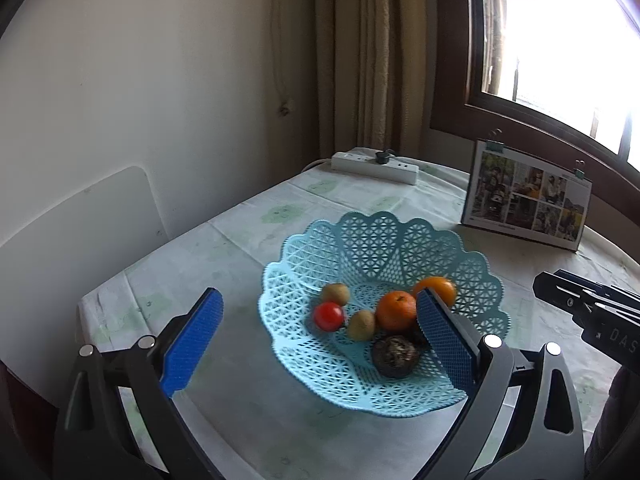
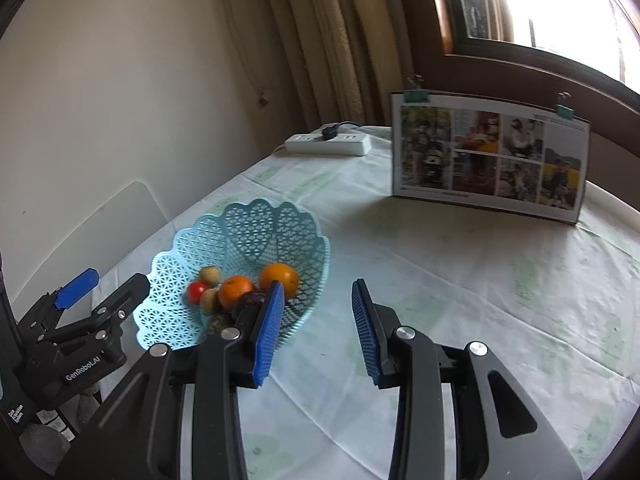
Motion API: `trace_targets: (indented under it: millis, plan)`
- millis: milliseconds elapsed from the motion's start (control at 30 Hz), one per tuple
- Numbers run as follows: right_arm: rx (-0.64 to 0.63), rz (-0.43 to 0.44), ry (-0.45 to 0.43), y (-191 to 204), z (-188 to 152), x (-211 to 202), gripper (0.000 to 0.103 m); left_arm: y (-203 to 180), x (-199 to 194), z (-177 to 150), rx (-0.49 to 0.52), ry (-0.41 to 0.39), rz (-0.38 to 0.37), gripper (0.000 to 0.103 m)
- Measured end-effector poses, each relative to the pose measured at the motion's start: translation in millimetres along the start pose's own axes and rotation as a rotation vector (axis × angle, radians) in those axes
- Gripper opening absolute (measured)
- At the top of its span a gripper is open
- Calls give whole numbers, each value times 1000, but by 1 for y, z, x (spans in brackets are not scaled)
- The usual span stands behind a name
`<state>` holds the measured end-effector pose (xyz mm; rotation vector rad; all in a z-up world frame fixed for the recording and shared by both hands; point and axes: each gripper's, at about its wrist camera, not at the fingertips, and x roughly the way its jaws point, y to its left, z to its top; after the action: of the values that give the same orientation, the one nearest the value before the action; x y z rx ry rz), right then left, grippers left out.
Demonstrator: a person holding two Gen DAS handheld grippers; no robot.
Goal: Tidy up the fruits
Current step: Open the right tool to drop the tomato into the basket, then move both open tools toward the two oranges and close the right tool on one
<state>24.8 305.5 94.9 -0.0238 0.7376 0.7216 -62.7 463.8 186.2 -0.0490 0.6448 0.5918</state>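
Tablecloth [image 2: 460, 280] is pale with faint green prints, wrinkled, covering a table set in a room corner: cream wall on one side, beige curtain [image 1: 360, 60] and dark-framed window [image 1: 560, 40] behind. White power strip [image 1: 374, 166] sits at the far edge, photo board [image 2: 490, 156] stands upright under the window.

Light blue lattice basket [image 1: 384, 240] sits on the cloth holding two oranges [image 1: 396, 310], a red tomato [image 1: 329, 316], two small brownish fruits [image 1: 336, 293] and a dark round fruit [image 1: 395, 354].

Left gripper [image 1: 318, 316]: jaws wide apart, empty, over the basket's near side. Right gripper [image 2: 318, 294]: jaws apart, empty, over bare cloth just beside the basket.
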Motion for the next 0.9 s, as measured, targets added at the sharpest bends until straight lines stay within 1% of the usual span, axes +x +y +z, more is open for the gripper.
trace_targets:
  millis: [200, 233, 267, 333, 433, 567, 900]
  plan:
    - [49, -70, -14, -37, -8, -16, 37, -30, -5, 3, 52, -9, -55, 100]
    - [62, -85, -18, -45, -10, -20, 43, -37, -6, 3, 62, -11, -64, 100]
    - [76, -101, -27, -53, -12, -24, 53, -42, -7, 4, 71, -12, -71, 100]
    - [103, -135, -49, -69, -16, -34, 61, -54, -8, 4, 91, -13, -89, 100]
    - [139, -179, -56, -95, -22, -46, 63, -71, -11, 4, 123, -12, -115, 100]
    - [189, -251, -66, -132, -35, -65, 71, -96, -13, 1, 169, -5, -148, 100]
    - [351, -483, -83, -242, -73, -128, 72, -157, -19, -7, 263, 5, -219, 100]
